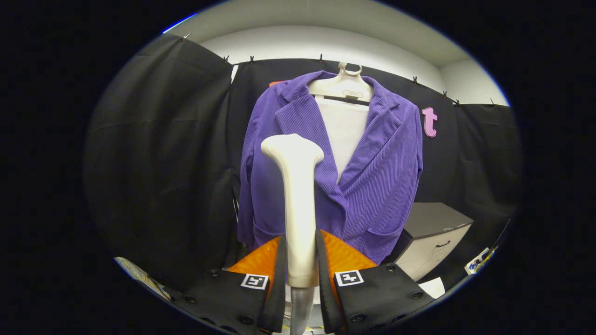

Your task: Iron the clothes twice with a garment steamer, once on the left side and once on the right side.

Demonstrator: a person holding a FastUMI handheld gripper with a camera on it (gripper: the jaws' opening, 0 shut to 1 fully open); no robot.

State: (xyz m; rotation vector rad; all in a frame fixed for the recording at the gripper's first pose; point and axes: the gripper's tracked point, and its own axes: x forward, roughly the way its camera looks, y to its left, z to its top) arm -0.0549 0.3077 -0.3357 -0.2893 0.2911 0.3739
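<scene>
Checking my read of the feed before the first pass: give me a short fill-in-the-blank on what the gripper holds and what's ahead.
1. The gripper is shut on the handle of the white ____.
2. The purple jacket hangs on a white ____.
3. The steamer head stands in front of the jacket's ____ half as seen here.
4. Beside the jacket's hem stands a small ____ with a drawer.

Missing words: steamer; hanger; left; cabinet
</scene>
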